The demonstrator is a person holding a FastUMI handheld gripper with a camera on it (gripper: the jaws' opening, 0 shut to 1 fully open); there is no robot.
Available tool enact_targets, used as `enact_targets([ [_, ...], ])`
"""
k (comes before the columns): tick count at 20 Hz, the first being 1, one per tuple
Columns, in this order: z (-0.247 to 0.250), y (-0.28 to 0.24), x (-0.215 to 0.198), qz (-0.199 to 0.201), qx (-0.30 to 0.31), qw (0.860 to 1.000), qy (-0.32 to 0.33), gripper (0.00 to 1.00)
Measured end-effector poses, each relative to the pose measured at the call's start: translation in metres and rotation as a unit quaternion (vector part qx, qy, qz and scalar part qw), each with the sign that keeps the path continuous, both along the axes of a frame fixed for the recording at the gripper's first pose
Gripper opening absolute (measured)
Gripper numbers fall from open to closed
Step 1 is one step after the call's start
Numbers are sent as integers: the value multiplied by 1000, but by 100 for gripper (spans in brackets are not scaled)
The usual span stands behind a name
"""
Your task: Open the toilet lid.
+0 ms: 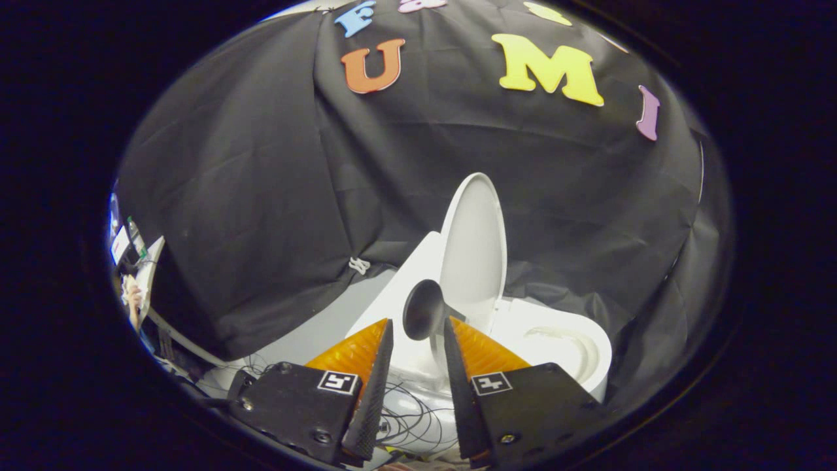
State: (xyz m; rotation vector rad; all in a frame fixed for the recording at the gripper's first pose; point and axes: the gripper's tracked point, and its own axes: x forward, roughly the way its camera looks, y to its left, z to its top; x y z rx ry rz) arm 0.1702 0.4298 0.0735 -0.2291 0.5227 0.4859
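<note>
The white toilet (562, 347) stands just beyond my fingers, against the black cloth wall. Its lid (474, 248) is raised, standing nearly upright over the back of the bowl, and the seat ring (569, 337) lies exposed to the right. A dark round knob (424, 309) on a short stem sticks out from the lid's lower edge. My gripper (417, 325) is open, and the knob sits just ahead of and between the fingertips. I see neither finger pressing on it.
Thin cables (409, 412) lie tangled on the floor below the toilet, between my fingers. The toilet's white rear body (399, 294) is left of the lid. At the far left are a white board edge (152, 275) and a person's hand (134, 297).
</note>
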Motion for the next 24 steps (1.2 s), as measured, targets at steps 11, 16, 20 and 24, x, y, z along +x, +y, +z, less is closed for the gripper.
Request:
enact_targets([
  [11, 45, -106, -34, -18, 11, 994, -110, 63],
  [16, 38, -169, -68, -33, 37, 990, -129, 74],
  [20, 48, -215, -86, -52, 62, 984, -156, 75],
  [24, 47, -254, -102, -70, 66, 977, -191, 75],
])
